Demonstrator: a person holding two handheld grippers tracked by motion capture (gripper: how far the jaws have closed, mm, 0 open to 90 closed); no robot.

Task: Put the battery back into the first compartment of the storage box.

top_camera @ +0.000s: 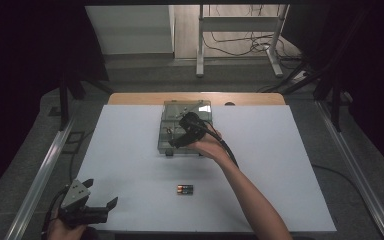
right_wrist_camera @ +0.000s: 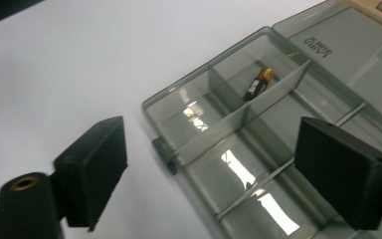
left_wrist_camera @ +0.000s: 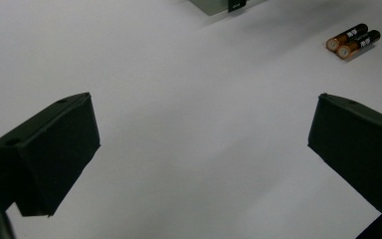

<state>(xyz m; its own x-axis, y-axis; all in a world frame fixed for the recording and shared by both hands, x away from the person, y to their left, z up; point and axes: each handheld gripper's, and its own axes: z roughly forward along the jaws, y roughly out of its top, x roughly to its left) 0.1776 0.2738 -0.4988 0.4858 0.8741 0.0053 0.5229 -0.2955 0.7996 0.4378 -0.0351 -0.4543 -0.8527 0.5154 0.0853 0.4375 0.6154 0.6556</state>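
From above, the right gripper point(top_camera: 176, 142) hangs over the clear box point(top_camera: 166, 131), jaws spread with nothing between them, while two batteries point(top_camera: 184, 189) wait nearer on the white table point(top_camera: 130, 165). The left gripper point(left_wrist_camera: 204, 159) idles wide open, near left, aimed at that pair, likely next. Along the right gripper's jaws, one battery point(right_wrist_camera: 258, 83) lies in a far compartment, walled in.
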